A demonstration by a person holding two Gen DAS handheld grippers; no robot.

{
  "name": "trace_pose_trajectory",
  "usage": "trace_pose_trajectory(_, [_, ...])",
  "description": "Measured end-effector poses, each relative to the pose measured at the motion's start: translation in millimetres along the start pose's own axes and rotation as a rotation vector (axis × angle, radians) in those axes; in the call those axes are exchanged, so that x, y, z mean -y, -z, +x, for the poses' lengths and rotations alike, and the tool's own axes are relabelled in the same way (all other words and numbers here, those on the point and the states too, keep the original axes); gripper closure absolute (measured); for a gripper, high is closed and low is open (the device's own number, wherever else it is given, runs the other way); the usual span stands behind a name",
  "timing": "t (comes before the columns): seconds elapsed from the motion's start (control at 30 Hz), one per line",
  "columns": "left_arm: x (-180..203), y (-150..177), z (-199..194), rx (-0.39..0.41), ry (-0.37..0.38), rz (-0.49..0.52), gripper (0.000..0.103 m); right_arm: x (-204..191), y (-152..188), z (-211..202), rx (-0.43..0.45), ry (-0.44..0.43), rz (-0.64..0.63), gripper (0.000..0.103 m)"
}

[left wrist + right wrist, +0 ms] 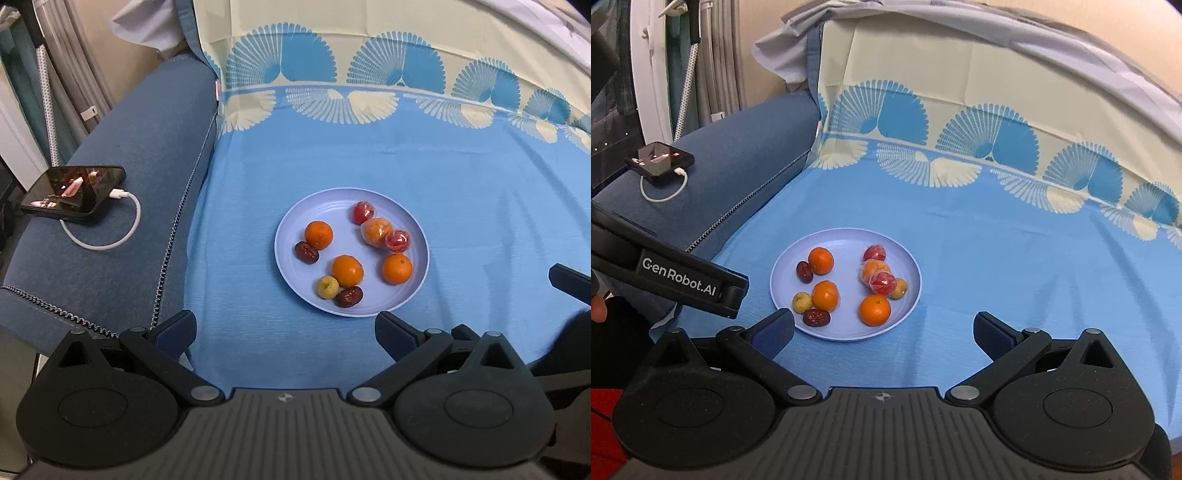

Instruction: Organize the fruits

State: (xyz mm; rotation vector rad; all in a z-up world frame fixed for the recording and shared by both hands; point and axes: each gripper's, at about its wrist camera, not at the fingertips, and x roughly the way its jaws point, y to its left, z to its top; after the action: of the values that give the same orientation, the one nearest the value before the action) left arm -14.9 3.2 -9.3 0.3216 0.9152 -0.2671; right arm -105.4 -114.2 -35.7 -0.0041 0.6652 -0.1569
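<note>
A pale blue plate (413, 221) lies on the blue cloth; it also shows in the right wrist view (849, 240). On it are three bare oranges (318, 234) (820, 260), two dark red dates (306, 252) (804, 272), a small yellow-green fruit (327, 287) (802, 301), and plastic-wrapped red and orange fruits (376, 230) (879, 277). My left gripper (284, 328) is open and empty, just in front of the plate. My right gripper (882, 330) is open and empty, its left finger (775, 326) near the plate's front rim.
A black phone (74, 192) (661, 158) with a white charging cable (110, 240) lies on the dark blue sofa arm (129, 147) to the left. The cloth (461, 184) rises up the sofa back behind. The left gripper's arm (676, 277) crosses the right wrist view's left side.
</note>
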Motion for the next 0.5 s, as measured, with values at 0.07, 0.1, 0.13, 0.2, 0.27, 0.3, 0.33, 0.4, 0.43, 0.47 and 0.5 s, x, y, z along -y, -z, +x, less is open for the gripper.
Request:
trace_pose_trajectory(0.07, [0.4,0.7,-4.4,0.007,0.000,0.001,0.000,-0.8,-0.1,-4.9,0.013,0.002,-0.004,0.001])
trace_pose_trajectory(0.1, [0.6,1.0,-6.6,0.012,0.000,0.000,0.000,-1.2,-0.1,-6.6,0.018,0.002,-0.005,0.001])
trace_pose_trajectory(0.13, [0.8,1.3,-8.3,0.015,-0.001,0.000,0.000,-1.7,-0.5,-8.3,0.022,0.003,-0.006,0.001])
trace_pose_trajectory(0.2, [0.7,1.3,-10.5,0.018,-0.003,-0.001,0.000,-2.2,-1.1,-10.5,0.030,0.003,-0.009,0.001])
trace_pose_trajectory(0.27, [0.6,1.1,-11.2,0.012,0.003,-0.010,0.000,-2.8,-1.4,-13.0,0.037,0.003,-0.013,0.001])
trace_pose_trajectory(0.3, [-0.2,1.4,-11.2,0.010,0.006,-0.014,0.000,-2.9,-1.5,-14.1,0.040,0.004,-0.014,0.001])
trace_pose_trajectory(0.33, [-1.0,1.3,-11.2,0.010,0.005,-0.015,0.000,-2.9,-1.7,-15.2,0.043,0.005,-0.015,0.001])
trace_pose_trajectory(0.4, [-1.4,1.3,-11.5,0.016,-0.005,-0.011,0.000,-3.0,-1.2,-16.7,0.045,0.008,-0.015,0.001])
trace_pose_trajectory(0.43, [-1.6,1.1,-11.7,0.022,-0.012,-0.005,0.000,-3.0,-0.7,-17.6,0.046,0.009,-0.013,0.001])
trace_pose_trajectory(0.47, [-1.1,1.2,-12.3,0.030,-0.020,0.000,0.000,-2.8,-0.7,-18.0,0.046,0.009,-0.011,0.001])
trace_pose_trajectory(0.5, [-0.9,1.4,-12.5,0.033,-0.023,0.004,0.000,-2.5,-0.7,-18.4,0.047,0.010,-0.010,0.001])
